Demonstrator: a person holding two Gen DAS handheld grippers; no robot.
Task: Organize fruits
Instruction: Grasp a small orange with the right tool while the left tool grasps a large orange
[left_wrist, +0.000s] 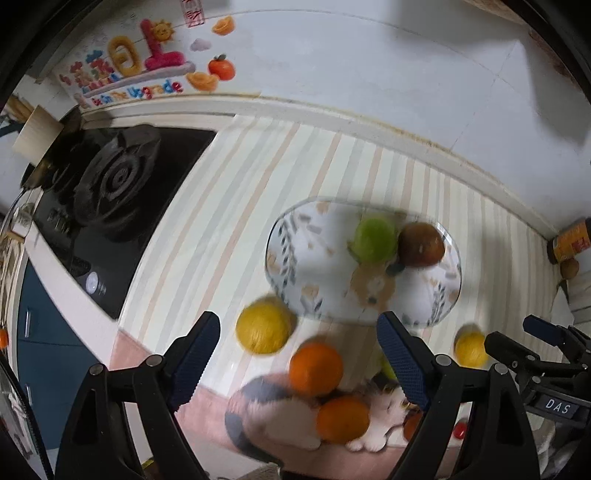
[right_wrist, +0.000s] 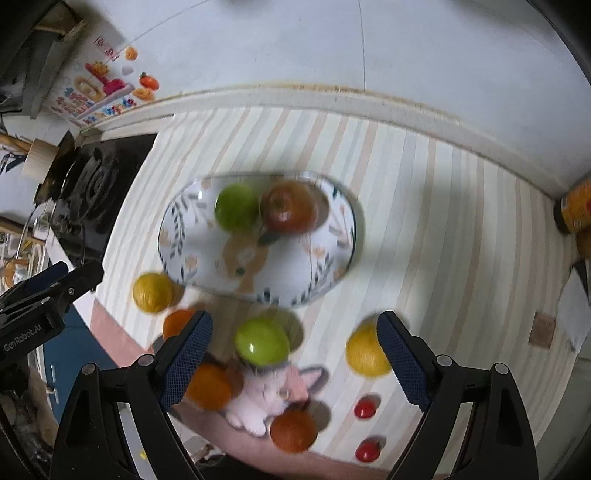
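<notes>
- A white tiled wall is seen across the top of both views, with a table (right_wrist: 424, 206) below it covered by a striped cloth.
- A black gas stove (left_wrist: 110, 192) is set into the table at the left of the frame.
- A patterned plate (right_wrist: 184, 236) is placed mid-frame in the right wrist view; a green apple (right_wrist: 236, 212) and a red-brown apple (right_wrist: 290, 206) are held on it, touching each other.
- The left tongs (left_wrist: 299, 363) are spread wide at the bottom of the left wrist view, with nothing gripped; an orange (left_wrist: 316, 367) is seen between the fingers, lying on the cloth.
- The right tongs (right_wrist: 295, 362) are likewise spread wide and empty, with a second green apple (right_wrist: 262, 341) lying between the fingers.
- Below the plate, loose fruit is scattered: a yellow lemon (right_wrist: 153, 291) at left, another lemon (right_wrist: 365, 350) at right, partly hidden by the right finger, and a further orange (right_wrist: 208, 386).
- Two small red tomatoes (right_wrist: 365, 408) are found at lower right.
</notes>
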